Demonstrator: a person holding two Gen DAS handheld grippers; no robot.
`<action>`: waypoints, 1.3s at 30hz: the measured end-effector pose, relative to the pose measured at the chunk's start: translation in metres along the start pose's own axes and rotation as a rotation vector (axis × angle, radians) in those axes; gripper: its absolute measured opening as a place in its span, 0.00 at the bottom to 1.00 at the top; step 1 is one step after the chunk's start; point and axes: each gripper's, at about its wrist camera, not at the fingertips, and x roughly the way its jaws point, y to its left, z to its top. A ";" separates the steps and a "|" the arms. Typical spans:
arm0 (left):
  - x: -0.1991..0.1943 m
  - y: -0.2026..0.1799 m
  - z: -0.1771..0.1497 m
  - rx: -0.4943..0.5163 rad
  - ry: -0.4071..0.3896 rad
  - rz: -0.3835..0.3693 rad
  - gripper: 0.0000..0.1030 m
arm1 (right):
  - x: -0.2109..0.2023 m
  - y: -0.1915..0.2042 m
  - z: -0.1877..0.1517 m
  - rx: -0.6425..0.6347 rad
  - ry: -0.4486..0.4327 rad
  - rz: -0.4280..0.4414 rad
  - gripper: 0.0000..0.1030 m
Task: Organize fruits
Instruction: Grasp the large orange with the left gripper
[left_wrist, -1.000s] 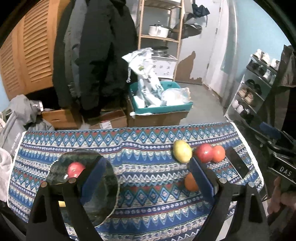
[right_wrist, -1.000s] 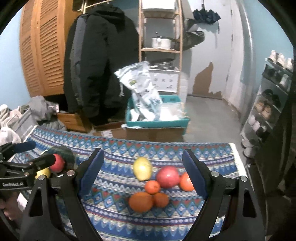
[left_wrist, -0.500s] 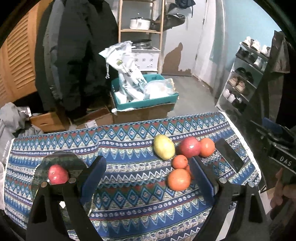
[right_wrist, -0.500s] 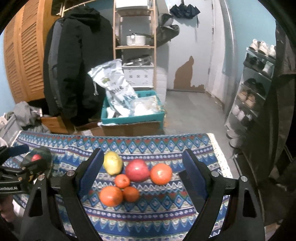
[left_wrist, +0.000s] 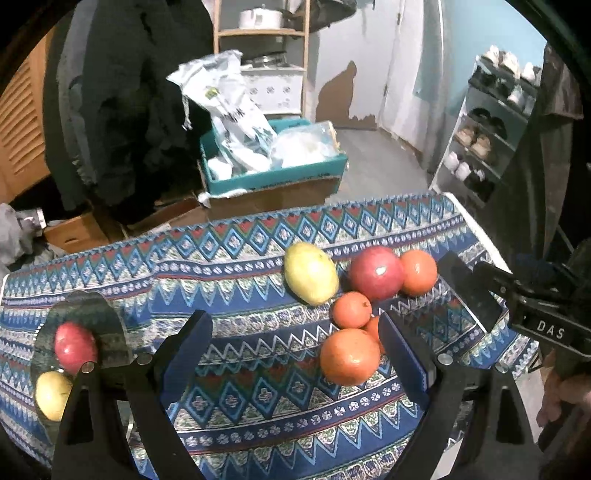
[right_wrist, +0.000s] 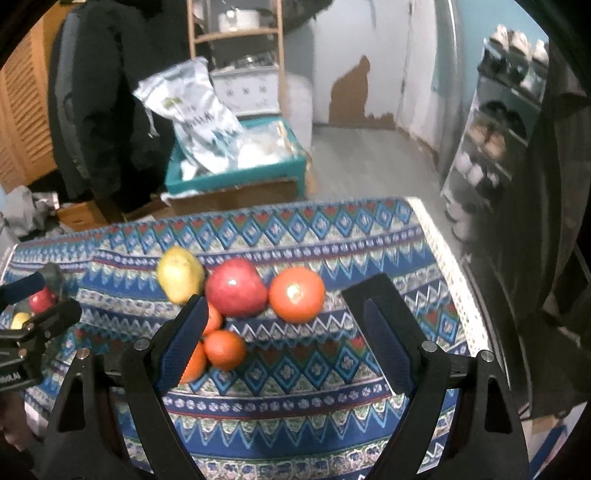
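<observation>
Left hand-held gripper (left_wrist: 295, 343): jaws spread wide, released, holding nothing. It hangs above the tabletop (left_wrist: 240, 295), angled downward. A large orange (left_wrist: 349, 356) shows between the two fingers; neither pad touches it in this view.

Right hand-held gripper (right_wrist: 284, 339): jaws likewise spread wide and released, empty. Its left finger (right_wrist: 181, 343) stands in front of the fruit cluster and hides part of two oranges. A small orange (right_wrist: 224, 349) shows just inside that finger.

Fruit, loose group: a yellow-green mango (left_wrist: 311, 272), a red apple (left_wrist: 376, 273), a tomato-red fruit (left_wrist: 418, 272) and several oranges lie close together, some touching, on the right half of the tabletop. Fruit, sorted group: a second red apple (left_wrist: 75, 347) and a yellow fruit (left_wrist: 53, 395) lie on a dark round plate (left_wrist: 85, 314) at the left end, well apart from the loose group.

Surface: the tabletop carries a blue patterned cloth with zigzag and diamond bands.

Room: behind the tabletop stands a teal bin (left_wrist: 273, 173) filled with white bags on a cardboard box. Dark coats (left_wrist: 129, 92) hang at the left beside louvred wooden doors. A wooden shelf (left_wrist: 258, 33) holds a pot. A shoe rack (left_wrist: 491, 125) stands at the right. The floor is grey.
</observation>
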 end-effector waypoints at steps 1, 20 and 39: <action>0.004 -0.002 -0.002 0.003 0.007 -0.005 0.90 | 0.005 -0.002 -0.002 0.002 0.015 -0.007 0.84; 0.087 -0.037 -0.035 0.077 0.203 -0.071 0.90 | 0.049 -0.015 -0.020 0.047 0.131 -0.038 0.84; 0.110 -0.037 -0.043 0.072 0.263 -0.154 0.64 | 0.072 -0.004 -0.016 0.032 0.156 0.026 0.84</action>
